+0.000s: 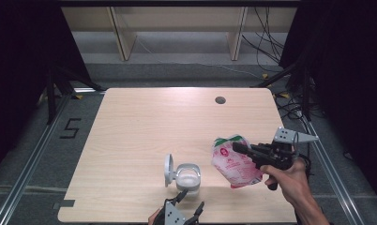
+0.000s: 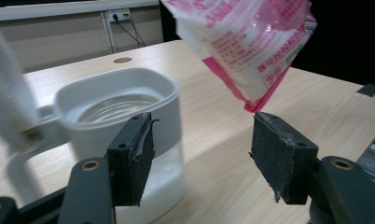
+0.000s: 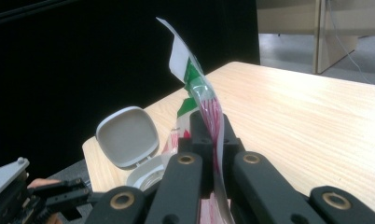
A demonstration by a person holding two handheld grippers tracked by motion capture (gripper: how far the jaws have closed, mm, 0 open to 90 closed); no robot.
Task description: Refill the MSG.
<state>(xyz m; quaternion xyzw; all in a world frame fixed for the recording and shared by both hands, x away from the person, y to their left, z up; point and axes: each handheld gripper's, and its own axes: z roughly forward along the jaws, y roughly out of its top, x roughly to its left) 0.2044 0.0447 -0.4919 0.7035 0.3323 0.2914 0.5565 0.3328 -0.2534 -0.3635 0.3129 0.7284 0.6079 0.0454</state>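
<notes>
- Pink and white bag up in the air over the right front part of the table, just right of the jar, tipped with one corner low. Likely held that way to pour into the jar.
- Pinched flat near its green top by the right gripper, jaws pressed tight together on the thin plastic, so no slipping while tilted.
- Clear jar with a white rim, standing upright near the front edge, lid flipped open to the left side. Mouth wide open and bare, ready to catch stuff.
- Low corner of the bag not over the mouth yet, off to the jar's right.
- Left gripper just behind the jar at the front edge, fingers spread wide apart, nothing between the pads. One pad close beside the jar wall, not pressing on it.
- Hard to tell what sits inside the bag: something white, maybe powder or grains.
- Bag opening hard to make out, so open or sealed not clear.
- Bottom of the jar looks whitish, hard to say if full or empty.
- Left hand cut off by the bottom of the high view.
</notes>
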